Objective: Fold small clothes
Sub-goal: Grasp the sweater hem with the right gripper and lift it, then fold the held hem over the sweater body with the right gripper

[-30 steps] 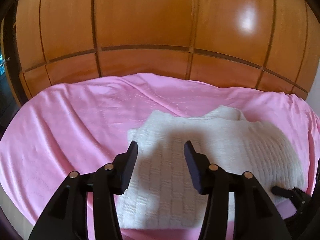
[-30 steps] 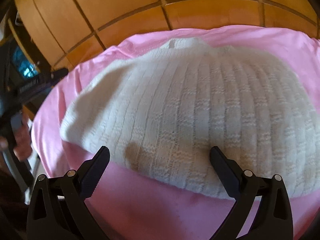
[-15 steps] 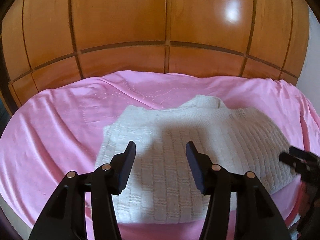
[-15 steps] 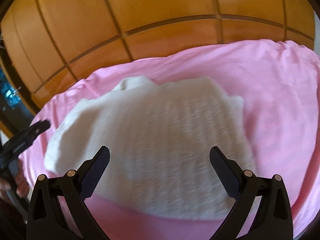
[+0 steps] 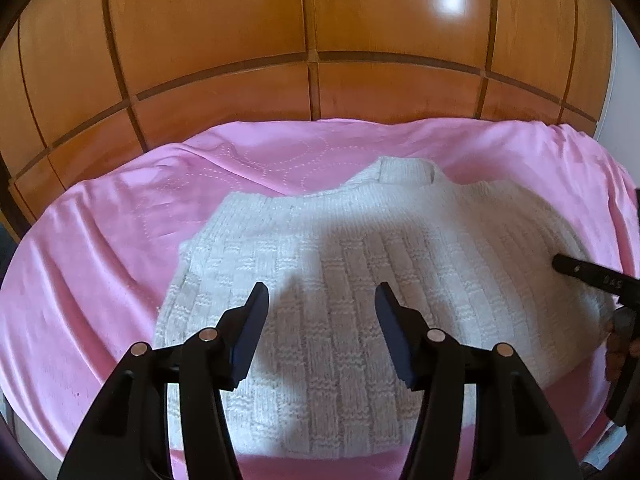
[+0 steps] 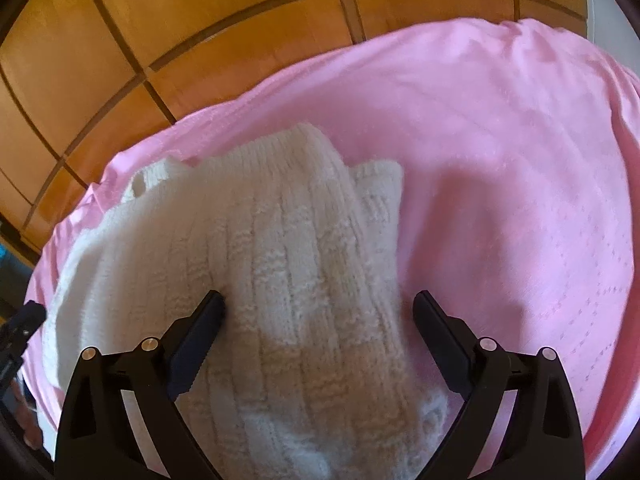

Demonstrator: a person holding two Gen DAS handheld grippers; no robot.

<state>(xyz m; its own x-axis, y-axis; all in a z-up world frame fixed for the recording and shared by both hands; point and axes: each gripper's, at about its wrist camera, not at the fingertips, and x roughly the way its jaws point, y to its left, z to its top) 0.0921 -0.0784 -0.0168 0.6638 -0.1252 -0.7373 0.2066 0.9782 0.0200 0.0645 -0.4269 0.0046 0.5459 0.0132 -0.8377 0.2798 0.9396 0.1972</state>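
Sweater: a cream knitted sweater (image 5: 360,280) is lying spread flat on a pink blanket (image 5: 100,260), its collar (image 5: 406,170) pointing toward the wooden panelling (image 5: 312,20) behind. In the left wrist view it is filling the middle and right of the blanket, with a basket-weave pattern running across its body.

Sleeve side: in the right wrist view one folded part of the sweater (image 6: 288,260) is lying as a raised ridge, with a smaller knitted flap (image 6: 378,184) showing just beyond it, both resting on the pink blanket (image 6: 500,160).

Left tongs: the left tongs (image 5: 320,328) are hanging above the lower body of the knit with their jaws standing apart; they have just been opening a little, and nothing is sitting between the pads. Whether the tips are touching the wool I cannot tell.

Right tongs: the right tongs (image 6: 318,320) are straddling the raised ridge of knit, jaws wide apart though they have just been closing slightly. The left finger (image 6: 208,320) is lying against the wool; the right one is standing clear of it over the blanket, so the cloth is not being clamped. In the left wrist view the right tongs (image 5: 580,276) are showing at the right edge, over the sweater's far side.

Backdrop: the wooden panelling (image 6: 200,20) is rising straight behind the blanket.
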